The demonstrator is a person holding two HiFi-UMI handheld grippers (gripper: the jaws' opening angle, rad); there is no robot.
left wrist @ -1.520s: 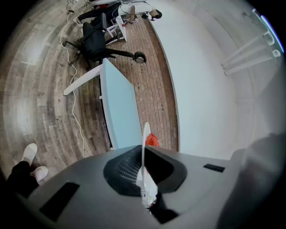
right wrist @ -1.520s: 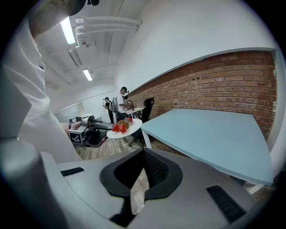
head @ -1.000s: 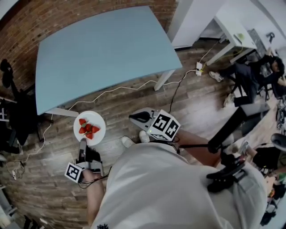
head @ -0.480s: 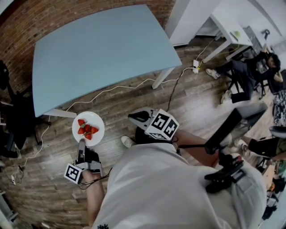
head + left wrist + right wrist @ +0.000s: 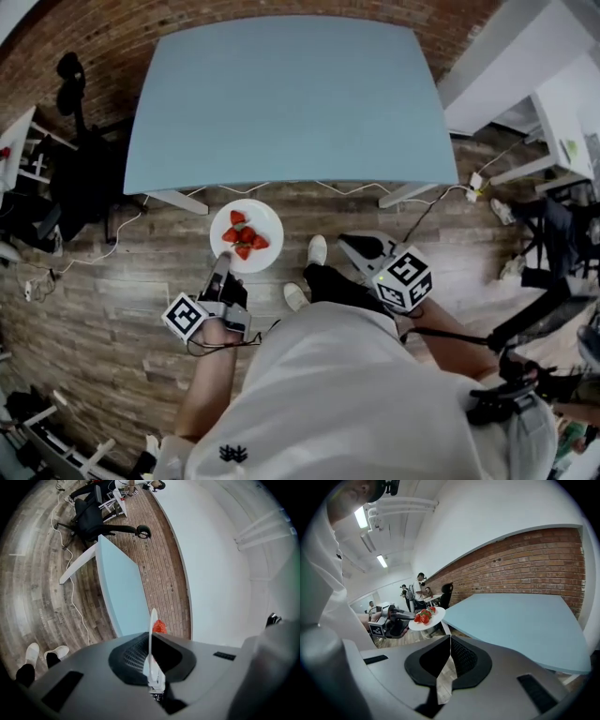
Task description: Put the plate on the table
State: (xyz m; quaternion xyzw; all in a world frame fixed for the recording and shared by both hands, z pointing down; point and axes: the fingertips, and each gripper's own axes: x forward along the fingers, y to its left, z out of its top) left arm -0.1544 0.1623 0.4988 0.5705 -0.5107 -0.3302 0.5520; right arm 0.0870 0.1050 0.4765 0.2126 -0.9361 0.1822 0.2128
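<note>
Plate [image 5: 266, 222] first: it sits in my left gripper [image 5: 221, 267], jaws pinched tight on the near rim. In the left gripper view the white edge stands straight up between them. It rides level, strawberries [image 5: 243, 236] clustered in the middle. It hangs over the wooden floor [image 5: 112, 281], just short of the table's near edge and left of that edge's middle.

My right gripper [image 5: 354, 246] is out on the other side, fingers pressed together on nothing, well apart from the plate. Beyond both lies the pale blue table [image 5: 291, 94], with the brick wall [image 5: 94, 37] past its far edge.

So I'm on the approach leg: plate up and carried, not yet over the top. Next, I reckon, the left gripper has to go forward until the whole plate clears the near edge, staying flat so the fruit doesn't roll. From the right gripper view the plate looks about level with the tabletop, so a touch of lift may be wanted first. Then lower it, and only then let the jaws part.
</note>
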